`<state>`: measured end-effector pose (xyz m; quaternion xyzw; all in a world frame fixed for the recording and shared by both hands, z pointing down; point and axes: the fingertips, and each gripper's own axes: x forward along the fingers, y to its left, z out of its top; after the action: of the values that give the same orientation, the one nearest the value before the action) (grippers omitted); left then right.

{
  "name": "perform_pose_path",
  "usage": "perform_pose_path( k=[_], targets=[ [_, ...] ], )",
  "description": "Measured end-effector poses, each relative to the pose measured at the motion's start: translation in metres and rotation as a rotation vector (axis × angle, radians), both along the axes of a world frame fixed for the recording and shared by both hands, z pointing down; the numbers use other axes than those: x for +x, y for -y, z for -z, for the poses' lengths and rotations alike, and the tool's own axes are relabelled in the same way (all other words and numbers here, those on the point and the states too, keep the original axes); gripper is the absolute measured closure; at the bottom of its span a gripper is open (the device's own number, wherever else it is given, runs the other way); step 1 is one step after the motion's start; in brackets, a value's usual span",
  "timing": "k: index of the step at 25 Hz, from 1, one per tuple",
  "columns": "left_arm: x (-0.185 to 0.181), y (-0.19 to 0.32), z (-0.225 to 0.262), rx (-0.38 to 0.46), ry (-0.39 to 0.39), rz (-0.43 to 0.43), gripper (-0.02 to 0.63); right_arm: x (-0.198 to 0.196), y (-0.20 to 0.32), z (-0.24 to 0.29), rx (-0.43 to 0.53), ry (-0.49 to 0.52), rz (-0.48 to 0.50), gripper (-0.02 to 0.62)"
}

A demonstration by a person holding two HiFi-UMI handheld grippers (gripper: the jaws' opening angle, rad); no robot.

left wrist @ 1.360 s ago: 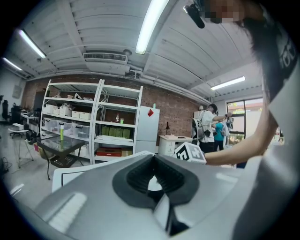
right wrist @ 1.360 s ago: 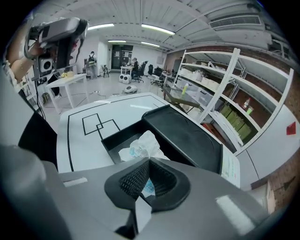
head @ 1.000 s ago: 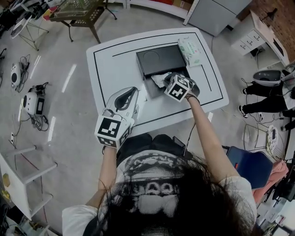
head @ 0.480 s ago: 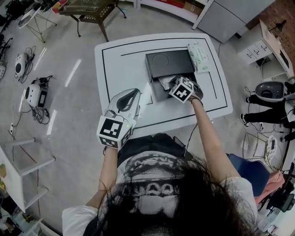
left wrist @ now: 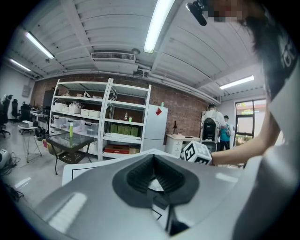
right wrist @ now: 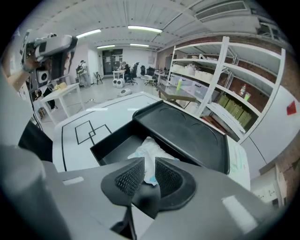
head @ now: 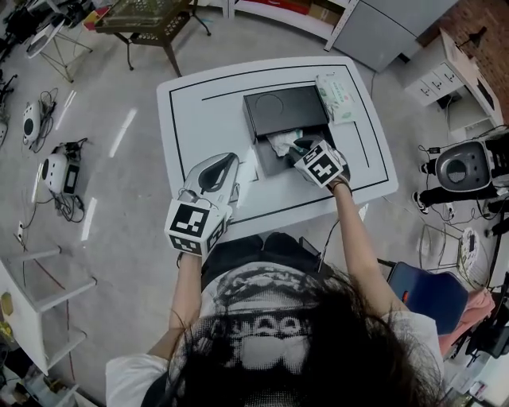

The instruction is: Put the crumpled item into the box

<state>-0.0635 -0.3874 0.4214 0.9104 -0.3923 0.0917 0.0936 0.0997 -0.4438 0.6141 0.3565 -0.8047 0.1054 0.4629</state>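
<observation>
A crumpled white item point(right wrist: 149, 151) sits pinched between the pads of my right gripper point(right wrist: 150, 165), which is shut on it. The item hangs over the open compartment of the black box point(right wrist: 110, 138), just in front of the box's flat lid point(right wrist: 183, 126). In the head view the right gripper point(head: 299, 146) is at the box point(head: 268, 164) with the crumpled item point(head: 281, 143) at its tips. My left gripper point(head: 230, 157) is held low at the table's near left, jaws together and holding nothing; in its own view the left gripper point(left wrist: 153, 157) points across the table.
The white table point(head: 207, 119) has black lines marked on it. A pack of tissues point(head: 337, 87) lies to the right of the lid. Shelves, a small side table point(head: 151, 16) and devices on the floor surround the table. A person's legs show at the far right.
The right gripper has drawn slightly toward the near right while the crumpled item stays over the box. The left gripper has hardly moved. The head view has shifted a little.
</observation>
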Motion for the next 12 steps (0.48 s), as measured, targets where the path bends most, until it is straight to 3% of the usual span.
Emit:
perform_pose_path(
  k=[12],
  targets=[
    [0.030, -0.026, 0.004, 0.000, 0.016, 0.012, 0.606, 0.000, -0.045, 0.096, 0.206, 0.283, -0.066, 0.525]
  ],
)
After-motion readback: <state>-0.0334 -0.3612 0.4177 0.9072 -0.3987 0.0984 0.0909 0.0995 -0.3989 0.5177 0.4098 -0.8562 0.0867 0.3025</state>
